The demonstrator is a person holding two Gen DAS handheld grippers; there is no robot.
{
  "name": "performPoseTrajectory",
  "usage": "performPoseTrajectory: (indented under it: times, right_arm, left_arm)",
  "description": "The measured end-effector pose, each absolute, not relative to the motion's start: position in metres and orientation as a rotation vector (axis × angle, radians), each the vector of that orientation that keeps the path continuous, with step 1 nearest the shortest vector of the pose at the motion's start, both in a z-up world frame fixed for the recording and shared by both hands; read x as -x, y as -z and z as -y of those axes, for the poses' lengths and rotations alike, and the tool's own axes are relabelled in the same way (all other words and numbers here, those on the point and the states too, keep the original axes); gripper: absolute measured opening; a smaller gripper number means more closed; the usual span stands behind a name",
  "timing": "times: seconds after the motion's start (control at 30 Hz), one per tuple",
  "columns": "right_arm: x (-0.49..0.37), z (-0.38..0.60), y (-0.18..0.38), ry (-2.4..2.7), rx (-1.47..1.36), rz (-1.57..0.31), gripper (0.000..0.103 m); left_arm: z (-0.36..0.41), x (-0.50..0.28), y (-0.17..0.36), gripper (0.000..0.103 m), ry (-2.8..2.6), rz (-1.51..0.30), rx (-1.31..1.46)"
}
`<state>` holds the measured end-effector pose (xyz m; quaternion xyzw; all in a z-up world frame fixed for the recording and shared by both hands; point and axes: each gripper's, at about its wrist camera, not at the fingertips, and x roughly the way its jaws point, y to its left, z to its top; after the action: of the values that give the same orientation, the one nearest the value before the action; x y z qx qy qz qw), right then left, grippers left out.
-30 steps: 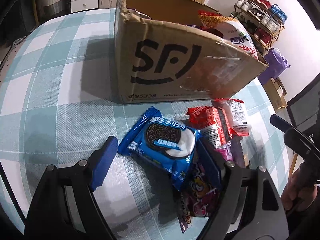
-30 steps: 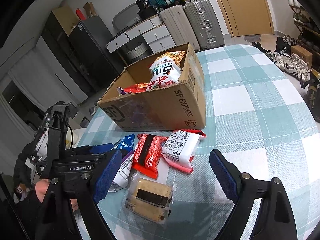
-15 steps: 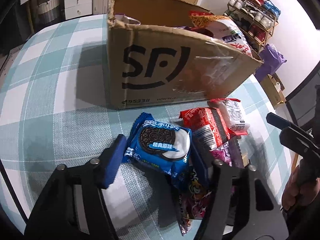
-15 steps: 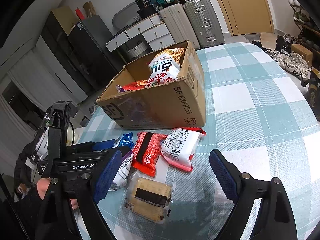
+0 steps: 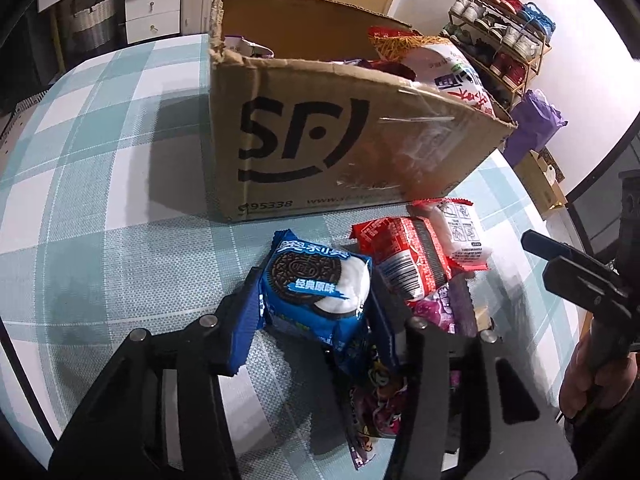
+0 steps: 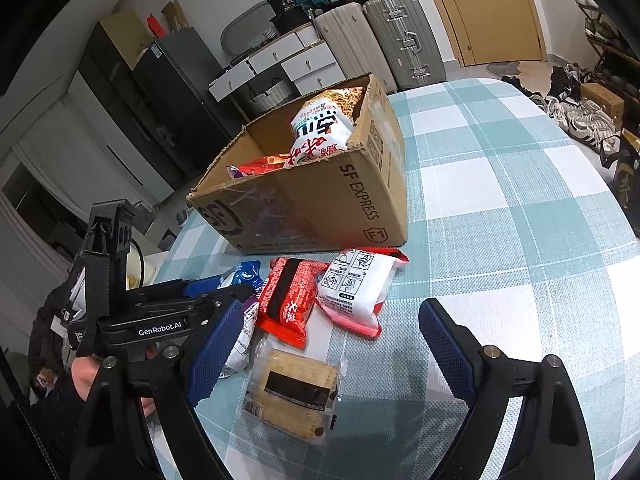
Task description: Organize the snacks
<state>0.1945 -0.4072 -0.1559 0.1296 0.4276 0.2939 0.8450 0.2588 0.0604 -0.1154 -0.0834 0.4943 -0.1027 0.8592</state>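
On the checked tablecloth (image 5: 100,208), just near the cardboard box (image 5: 320,148), lies a loose heap of snacks. Left gripper (image 5: 316,320) is closing its jaws on the blue cookie pack (image 5: 316,284), both pads against its sides. Right gripper (image 6: 324,344) hangs spread wide over the cracker pack (image 6: 292,396), gripping nothing. 2 red packets (image 6: 292,300) lie beside it.

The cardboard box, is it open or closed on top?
Open. The cardboard box has no flaps over its top, and a white noodle bag and other snack packs poke out above its rim.
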Motion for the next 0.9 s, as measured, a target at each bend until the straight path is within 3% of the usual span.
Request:
performPoseTrajectory:
  times: [0.9]
  right_arm:
    - [-0.150,0.367,0.190,-0.650,-0.134,-0.986,0.091]
  left_arm:
    - [-0.075,-0.212,0.072,0.046,0.229,-0.947,0.207]
